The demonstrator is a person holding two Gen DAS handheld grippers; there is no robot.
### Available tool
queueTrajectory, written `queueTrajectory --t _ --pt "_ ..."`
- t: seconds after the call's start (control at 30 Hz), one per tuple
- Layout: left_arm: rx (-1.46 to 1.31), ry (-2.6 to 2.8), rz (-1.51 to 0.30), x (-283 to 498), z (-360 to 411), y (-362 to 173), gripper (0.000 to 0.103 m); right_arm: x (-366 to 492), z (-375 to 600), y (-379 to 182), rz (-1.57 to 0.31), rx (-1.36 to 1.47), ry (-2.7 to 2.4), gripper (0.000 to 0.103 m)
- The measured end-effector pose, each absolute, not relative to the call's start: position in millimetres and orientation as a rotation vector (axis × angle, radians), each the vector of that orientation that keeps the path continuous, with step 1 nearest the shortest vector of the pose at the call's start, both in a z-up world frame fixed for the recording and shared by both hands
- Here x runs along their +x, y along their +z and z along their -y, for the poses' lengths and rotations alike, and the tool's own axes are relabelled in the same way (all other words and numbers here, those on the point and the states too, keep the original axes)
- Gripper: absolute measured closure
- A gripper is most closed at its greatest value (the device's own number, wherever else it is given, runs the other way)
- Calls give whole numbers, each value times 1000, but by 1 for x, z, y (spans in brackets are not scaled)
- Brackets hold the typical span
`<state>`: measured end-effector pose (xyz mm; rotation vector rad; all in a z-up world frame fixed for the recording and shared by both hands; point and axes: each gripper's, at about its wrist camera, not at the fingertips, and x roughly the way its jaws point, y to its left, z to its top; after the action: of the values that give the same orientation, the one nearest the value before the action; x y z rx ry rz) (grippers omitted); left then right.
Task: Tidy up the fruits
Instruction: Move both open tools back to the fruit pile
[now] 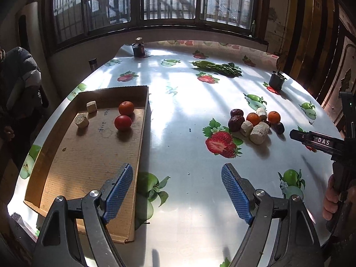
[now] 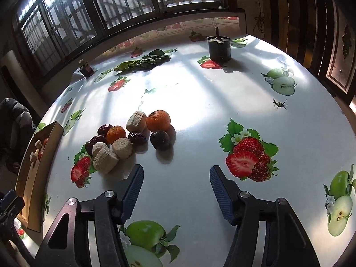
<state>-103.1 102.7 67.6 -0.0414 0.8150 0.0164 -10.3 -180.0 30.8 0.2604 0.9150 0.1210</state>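
While both claws tilt steeply down toward the table (image 2: pixel 200 102), the left gripper (image 1: pixel 176 192) hangs with its blue pads well apart and nothing between them, its left finger (image 1: pixel 119 191) over the near edge of the cardboard tray (image 1: pixel 89 151) and its right finger over bare cloth. The right gripper (image 2: pixel 175 192) is likewise apart and empty, its pads over bare cloth with the fruit pile (image 2: pixel 133 138) just ahead and to the left of its left finger (image 2: pixel 133 189). From the left wrist view, a hand (image 1: pixel 332 197) grips the right tool's handle at the far right edge. The tabletop wears a glossy white cloth printed with strawberries and green apples, streaked with sunlight from a barred window (image 1: pixel 155 0) beyond. Far ahead of the claws lie a bunch of leafy greens (image 1: pixel 217 67), a dark jar (image 1: pixel 138 47) and a dark cup (image 1: pixel 276 81). Ahead of the left claw, the tray holds four things: two pale cork-like chunks (image 1: pixel 86 113), one orange (image 1: pixel 126 108) and one red tomato (image 1: pixel 123 122). The pile shows two oranges (image 2: pixel 158 120), about four pale chunks, about three red dates (image 2: pixel 104 130) and one dark round fruit (image 2: pixel 160 139). A person in a puffy jacket (image 1: pixel 20 77) stands far to the left.
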Motion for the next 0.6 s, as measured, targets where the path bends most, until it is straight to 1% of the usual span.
queueTrajectory --t 0.13,0.3,0.47,0.53,0.6 --pt "-43 -2 -839 -99 -100 60 22 6 154 29 -921 331 218 43" --pt "-49 -3 -855 -95 -101 56 22 21 110 24 -937 253 241 43" --pt "-60 -13 -863 -90 -102 57 22 25 92 16 -970 197 246 44" --pt "-55 -15 -857 -87 -102 61 22 22 95 16 -975 215 276 59" --pt "-55 -27 -859 -82 -101 64 22 15 101 19 -971 226 266 61"
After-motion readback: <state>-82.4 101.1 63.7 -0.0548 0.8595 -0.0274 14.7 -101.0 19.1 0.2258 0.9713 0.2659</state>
